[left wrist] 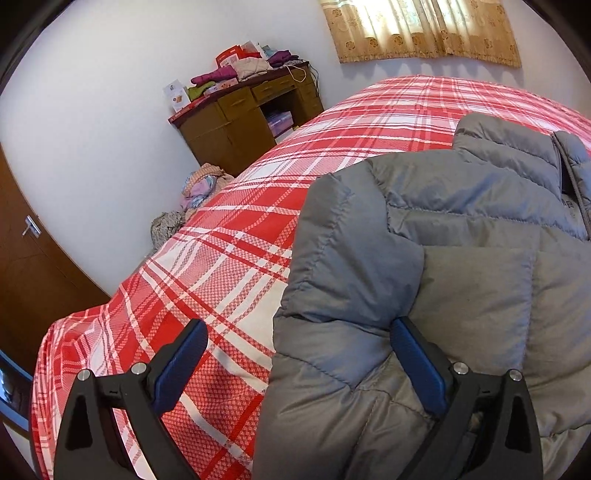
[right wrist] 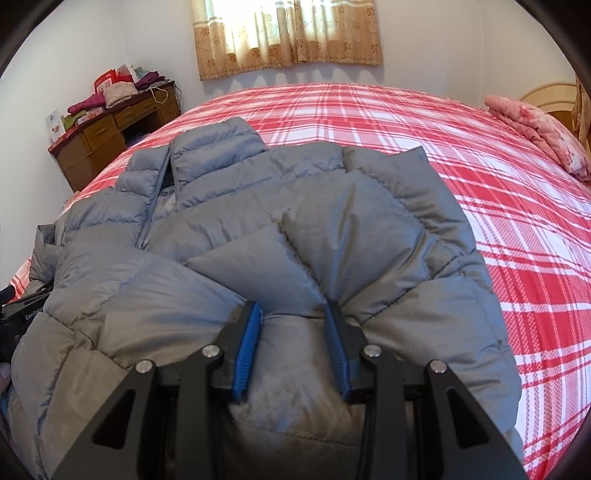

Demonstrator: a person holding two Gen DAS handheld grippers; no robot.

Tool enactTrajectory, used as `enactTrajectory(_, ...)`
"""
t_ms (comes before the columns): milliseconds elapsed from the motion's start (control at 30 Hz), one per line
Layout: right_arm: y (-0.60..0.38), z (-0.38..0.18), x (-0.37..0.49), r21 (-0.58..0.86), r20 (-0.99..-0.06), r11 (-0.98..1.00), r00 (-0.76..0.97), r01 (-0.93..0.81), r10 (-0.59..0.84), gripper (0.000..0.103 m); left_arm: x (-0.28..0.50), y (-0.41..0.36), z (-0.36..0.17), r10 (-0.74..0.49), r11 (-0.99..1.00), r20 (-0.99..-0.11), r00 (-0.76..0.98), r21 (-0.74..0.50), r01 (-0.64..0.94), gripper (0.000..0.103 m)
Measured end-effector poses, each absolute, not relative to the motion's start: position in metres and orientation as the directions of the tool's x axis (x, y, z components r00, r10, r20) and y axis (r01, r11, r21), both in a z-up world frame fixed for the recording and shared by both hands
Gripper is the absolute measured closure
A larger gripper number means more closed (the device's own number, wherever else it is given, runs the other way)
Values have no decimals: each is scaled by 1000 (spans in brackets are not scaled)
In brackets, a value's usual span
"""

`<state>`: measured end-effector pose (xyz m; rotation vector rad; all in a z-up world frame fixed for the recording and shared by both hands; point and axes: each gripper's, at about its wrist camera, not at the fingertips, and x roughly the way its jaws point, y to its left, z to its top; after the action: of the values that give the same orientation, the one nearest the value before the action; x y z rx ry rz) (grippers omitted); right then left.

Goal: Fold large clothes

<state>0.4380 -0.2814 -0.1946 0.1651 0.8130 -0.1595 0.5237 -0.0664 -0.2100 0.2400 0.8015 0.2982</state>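
A grey puffer jacket [right wrist: 288, 221] lies on the red and white plaid bed [right wrist: 480, 177], collar at the far side, both sleeves folded in over the front. In the left wrist view the jacket [left wrist: 461, 258] fills the right half. My left gripper [left wrist: 295, 332] is open, straddling the jacket's left edge: one finger over the bedsheet, the other against the grey fabric. My right gripper [right wrist: 293, 308] has its jaws partly closed around a bunched fold of the jacket's lower middle, and the fabric puckers between the blue pads [right wrist: 249, 332].
A brown desk [left wrist: 251, 110] piled with clothes and boxes stands by the far wall, with clothes heaped on the floor [left wrist: 199, 184] beside the bed. A pink folded quilt [right wrist: 539, 129] lies at the bed's far right. A curtain [right wrist: 288, 33] hangs above. A door [left wrist: 22, 258] is at left.
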Motion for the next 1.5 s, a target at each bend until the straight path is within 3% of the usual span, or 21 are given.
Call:
enactTrajectory(467,-282,-195,437,82,-731,976,678,204,-81,63,525,-66,-211,343,934,-674,654,316,-164,3)
enactTrajectory(567,-284,-194,438,100,-737,975,673,200,-63,62,532,-62,-206,302,950,-713,632,282,-135,3)
enactTrajectory(633,-286,-188,437,114,-750,979,661,170,-27,54,535,-54,-192,232,970,-779,582,227,-83,3)
enactTrajectory(700,-289,-175,432,126,-745,981,667,147,-4,37,530,-49,-170,179,982,-769,613,175,-67,3)
enactTrajectory(900,-304,-131,468,128,-735,982,678,141,-1,12,564,-65,-141,155,982,-758,634,186,-19,3)
enactTrajectory(1267,-319,-101,606,185,-778,964,628,191,25,2,686,-129,-114,46,999,-805,591,41,-22,3)
enactTrajectory(1500,-315,-116,664,219,-799,951,600,218,46,2,737,-155,-139,80,996,-823,562,79,-26,3)
